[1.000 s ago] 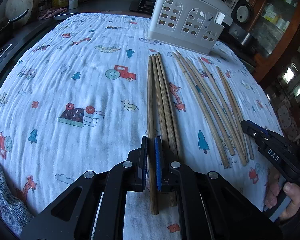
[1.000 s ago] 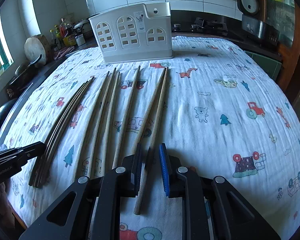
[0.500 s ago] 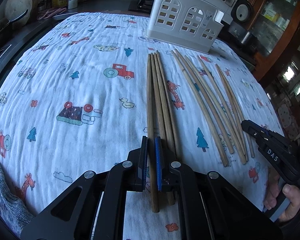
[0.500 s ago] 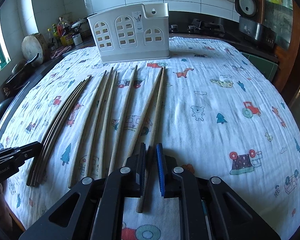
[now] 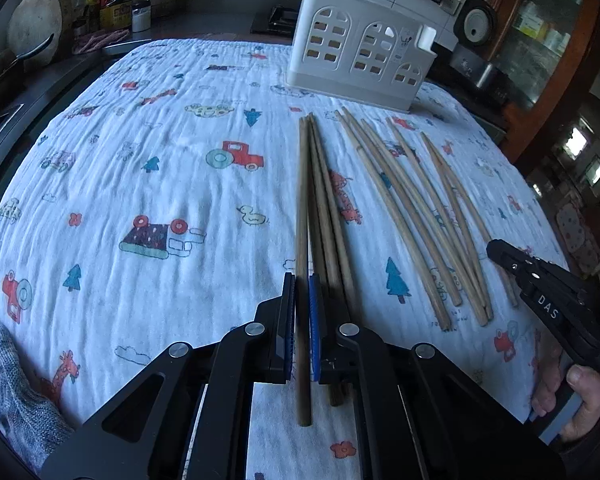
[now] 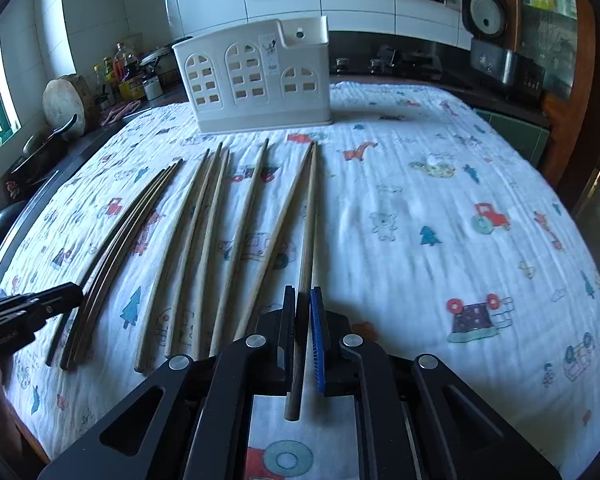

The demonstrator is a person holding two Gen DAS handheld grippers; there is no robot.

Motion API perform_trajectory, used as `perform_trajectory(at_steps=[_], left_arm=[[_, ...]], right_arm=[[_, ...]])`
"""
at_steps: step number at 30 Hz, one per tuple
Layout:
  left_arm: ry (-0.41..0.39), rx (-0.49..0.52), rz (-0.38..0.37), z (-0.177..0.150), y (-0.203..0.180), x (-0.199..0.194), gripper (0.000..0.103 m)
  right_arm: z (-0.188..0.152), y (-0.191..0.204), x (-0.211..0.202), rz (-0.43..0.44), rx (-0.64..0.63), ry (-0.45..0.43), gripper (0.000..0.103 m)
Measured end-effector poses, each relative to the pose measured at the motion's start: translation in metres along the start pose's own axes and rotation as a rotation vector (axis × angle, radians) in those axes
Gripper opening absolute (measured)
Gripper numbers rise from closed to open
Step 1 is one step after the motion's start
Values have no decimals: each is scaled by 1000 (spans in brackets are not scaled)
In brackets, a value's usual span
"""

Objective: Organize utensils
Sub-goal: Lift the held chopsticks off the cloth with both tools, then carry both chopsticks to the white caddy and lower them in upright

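1. Left gripper (image 5: pixel 302 312): jaws nearly together on one dark chopstick (image 5: pixel 302 240), taken near its butt end; a short length of stick stuck out behind the pads. Whether the stick was off the cloth (image 5: pixel 140 168) could not be told.

2. Right gripper (image 6: pixel 303 320): jaws narrowed around one pale chopstick (image 6: pixel 309 216), again near the butt end; the blue pad stood a hair off the stick, so firm contact could not be told.

3. Dark set (image 5: pixel 326 208): a tight bundle near the middle of the cloth, tips toward the far edge, the sticks touching or crossing one another.

4. Pale set (image 6: pixel 216 232): spread in a fan between the dark set and the right-hand stick, tips toward the far edge, butts near the front edge.

5. Holder (image 6: pixel 256 80): white, slotted, upright at the far edge of the cloth, just beyond the tips. No chopstick showed in it.

6. Handling, as a judgement: long, thin, light and stiff wooden sticks, not fragile but round and smooth, apt to roll or pivot between the pads. A hold at the butt end leaves a long lever, so the tip would swing; a hold nearer the middle would steady it. The soft cloth gives under the fingertips, which helps getting beneath a stick.
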State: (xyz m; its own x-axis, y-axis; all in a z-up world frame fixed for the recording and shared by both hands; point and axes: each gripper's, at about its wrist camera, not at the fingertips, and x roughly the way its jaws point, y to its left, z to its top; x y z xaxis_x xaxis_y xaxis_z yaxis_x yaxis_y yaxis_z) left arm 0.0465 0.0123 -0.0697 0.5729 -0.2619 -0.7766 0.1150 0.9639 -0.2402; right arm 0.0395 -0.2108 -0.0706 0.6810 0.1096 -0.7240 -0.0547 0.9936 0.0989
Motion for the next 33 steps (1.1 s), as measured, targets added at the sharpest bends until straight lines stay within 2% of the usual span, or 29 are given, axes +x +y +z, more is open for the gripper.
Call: perform_trajectory(at_steps=[9,12,15,23,33], left_arm=[[-104,37,-10,23,3,-36,6],[-100,51,-60,35,3,-44,6],[-92,84,-52,37,2,-48,6],[-16,57,8,20,21,-31,6],[-25,31,47,13,28,-23,6]], right_arm=[[32,-1,-45,-8,-40,-166,7],[48,-3,-54,18,-47,-190,7],[59,-4,-63,-8,-71,-230,7],[53,-7,-60,11,-33,-227,7],[55,-3,-65,14,-38,-248,7]])
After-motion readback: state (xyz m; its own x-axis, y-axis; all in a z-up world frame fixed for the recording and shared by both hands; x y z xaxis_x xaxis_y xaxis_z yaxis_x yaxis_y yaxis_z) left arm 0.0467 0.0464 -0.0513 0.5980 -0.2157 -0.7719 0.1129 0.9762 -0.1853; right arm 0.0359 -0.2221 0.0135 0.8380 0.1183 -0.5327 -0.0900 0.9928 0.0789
